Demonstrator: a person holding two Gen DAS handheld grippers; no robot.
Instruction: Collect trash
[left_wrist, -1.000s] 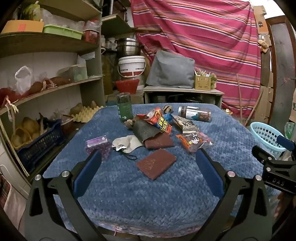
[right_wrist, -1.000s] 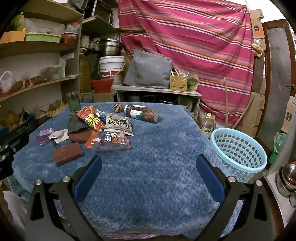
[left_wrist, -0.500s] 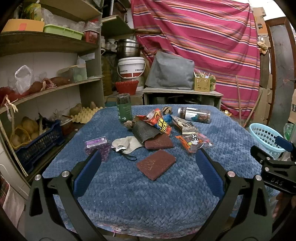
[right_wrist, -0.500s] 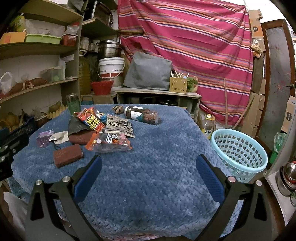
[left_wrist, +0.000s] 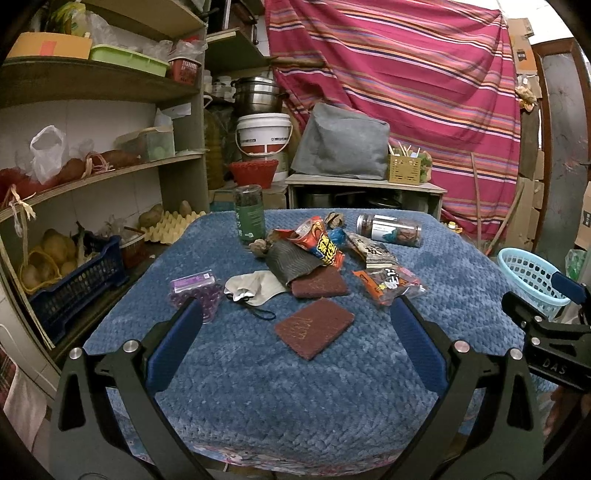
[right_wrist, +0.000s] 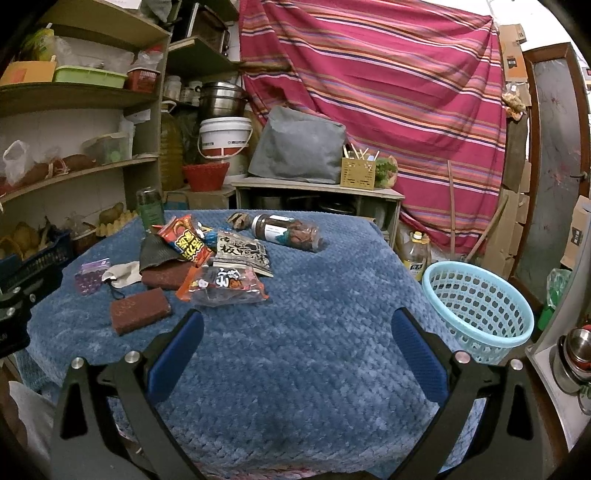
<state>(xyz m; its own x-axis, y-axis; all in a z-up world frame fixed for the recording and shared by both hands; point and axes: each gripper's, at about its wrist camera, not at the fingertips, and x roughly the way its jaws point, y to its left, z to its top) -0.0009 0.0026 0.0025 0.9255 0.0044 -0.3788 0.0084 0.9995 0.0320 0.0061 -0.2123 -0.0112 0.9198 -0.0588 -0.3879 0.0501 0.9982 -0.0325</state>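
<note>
Trash lies on a table under a blue cloth (left_wrist: 295, 387): a red scouring pad (left_wrist: 314, 327), a second pad (left_wrist: 319, 285), a red snack bag (left_wrist: 319, 245), a clear orange snack packet (left_wrist: 388, 282), a black-and-white packet (left_wrist: 371, 251), a white face mask (left_wrist: 255, 288), a purple bead bag (left_wrist: 194, 293) and a fallen jar (left_wrist: 389, 229). A light-blue basket (right_wrist: 476, 308) stands right of the table. My left gripper (left_wrist: 295, 325) is open and empty, near the front pad. My right gripper (right_wrist: 295, 328) is open and empty over bare cloth.
A green jar (left_wrist: 250, 214) stands upright at the table's back. Shelves (left_wrist: 92, 177) with food and a blue crate (left_wrist: 70, 284) line the left. A low cabinet (left_wrist: 365, 192) and a striped curtain stand behind. An oil bottle (right_wrist: 415, 254) sits beside the basket.
Both grippers have drifted slightly, with the scene shifting a little in each view. Both stay open and empty. Nothing on the table has moved.
</note>
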